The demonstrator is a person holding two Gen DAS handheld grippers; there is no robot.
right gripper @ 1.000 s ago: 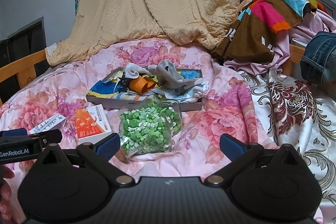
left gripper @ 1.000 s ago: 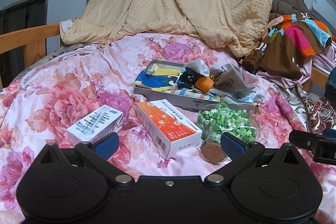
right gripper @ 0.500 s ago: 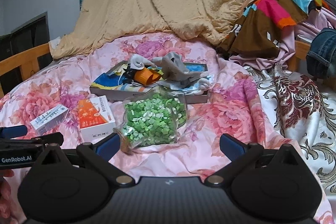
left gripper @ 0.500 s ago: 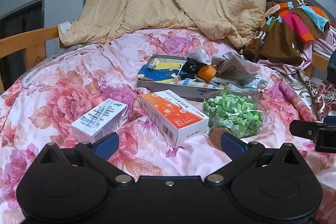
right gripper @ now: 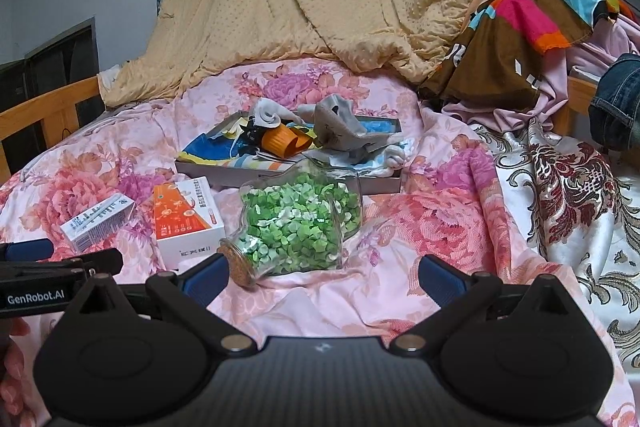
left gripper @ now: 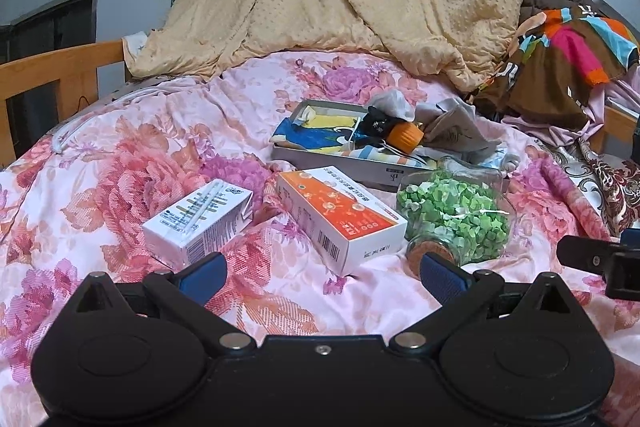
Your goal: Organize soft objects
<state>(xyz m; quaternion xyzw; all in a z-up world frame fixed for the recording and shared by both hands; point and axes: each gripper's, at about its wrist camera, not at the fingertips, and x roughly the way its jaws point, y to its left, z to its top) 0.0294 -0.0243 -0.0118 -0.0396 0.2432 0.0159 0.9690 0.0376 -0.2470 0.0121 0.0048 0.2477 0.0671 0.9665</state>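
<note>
So both grippers (left (left gripper: 322, 273), right (right gripper: 322, 275)) are spread wide and empty, and the socks (right gripper: 340, 127) sit heaped in the tray (right gripper: 288, 175) straight ahead past the jar (right gripper: 300, 223), right one closer.

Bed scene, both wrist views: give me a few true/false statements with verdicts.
1. Both grippers, left gripper and right gripper, are open and empty. True.
2. The glass jar of green pieces stands upright. False: it lies on its side, cork toward the camera.
3. The grey sock lies on the pile in the shallow box. True.
4. The orange box sits inside the shallow box. False: it lies on the floral quilt, beside the white carton.
</note>
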